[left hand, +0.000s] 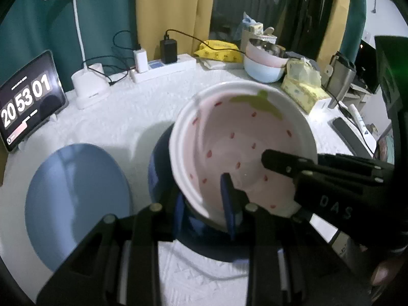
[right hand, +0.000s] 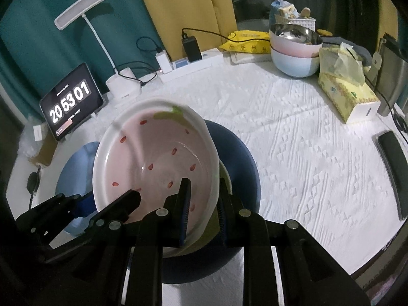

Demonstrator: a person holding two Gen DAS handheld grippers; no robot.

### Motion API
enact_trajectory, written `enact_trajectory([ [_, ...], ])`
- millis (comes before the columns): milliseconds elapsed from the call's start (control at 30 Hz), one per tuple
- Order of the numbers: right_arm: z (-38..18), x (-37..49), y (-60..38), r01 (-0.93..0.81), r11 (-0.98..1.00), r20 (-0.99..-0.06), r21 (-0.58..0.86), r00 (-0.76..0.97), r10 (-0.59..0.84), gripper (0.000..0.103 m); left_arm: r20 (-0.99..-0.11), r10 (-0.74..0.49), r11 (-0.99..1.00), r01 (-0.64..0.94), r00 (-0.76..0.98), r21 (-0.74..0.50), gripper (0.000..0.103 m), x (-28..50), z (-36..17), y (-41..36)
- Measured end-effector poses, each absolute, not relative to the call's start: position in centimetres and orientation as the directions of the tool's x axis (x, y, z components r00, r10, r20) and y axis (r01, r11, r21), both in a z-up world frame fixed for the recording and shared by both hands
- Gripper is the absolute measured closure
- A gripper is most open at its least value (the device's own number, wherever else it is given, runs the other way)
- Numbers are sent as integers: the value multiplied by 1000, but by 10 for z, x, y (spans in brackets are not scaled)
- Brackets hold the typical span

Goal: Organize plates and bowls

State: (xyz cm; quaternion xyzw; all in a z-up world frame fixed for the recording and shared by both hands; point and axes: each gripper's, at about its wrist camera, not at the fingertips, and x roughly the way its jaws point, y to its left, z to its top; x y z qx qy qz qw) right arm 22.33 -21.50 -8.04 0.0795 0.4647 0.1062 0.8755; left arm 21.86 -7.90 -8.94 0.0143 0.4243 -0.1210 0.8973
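A pink strawberry-patterned dish [left hand: 239, 137] [right hand: 153, 158] with a white rim hangs tilted between both grippers. My left gripper [left hand: 204, 211] is shut on its near rim, one blue pad inside and one outside. The right gripper [right hand: 202, 209] is shut on the rim too, and its upper finger [left hand: 280, 164] reaches into the dish from the right. Directly beneath lies a dark navy plate [left hand: 158, 168] [right hand: 239, 158] with a pale green surface [right hand: 225, 178] showing on it. A light blue plate [left hand: 76, 204] [right hand: 76, 158] lies flat to the left.
At the back right stands a stack of bowls [left hand: 265, 61] [right hand: 293, 51] beside a tissue box [left hand: 303, 89] [right hand: 344, 89]. A clock tablet [left hand: 28, 99] [right hand: 71, 102], lamp base [left hand: 89, 84] and power strip [left hand: 163, 68] line the back. A phone [right hand: 392, 163] lies at the right edge of the white tablecloth [right hand: 293, 140].
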Motion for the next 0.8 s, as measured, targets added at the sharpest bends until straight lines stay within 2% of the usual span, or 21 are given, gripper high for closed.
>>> enact_trajectory([
  [400, -85, 223, -213, -137, 960, -810, 243, 516, 279, 79, -770, -191, 972, 226, 608, -63, 73, 219, -91, -77],
  [800, -80, 214, -203, -176, 977, -802, 122, 562, 202, 78, -773, -183, 974, 217, 607, -59, 73, 218, -91, -74],
])
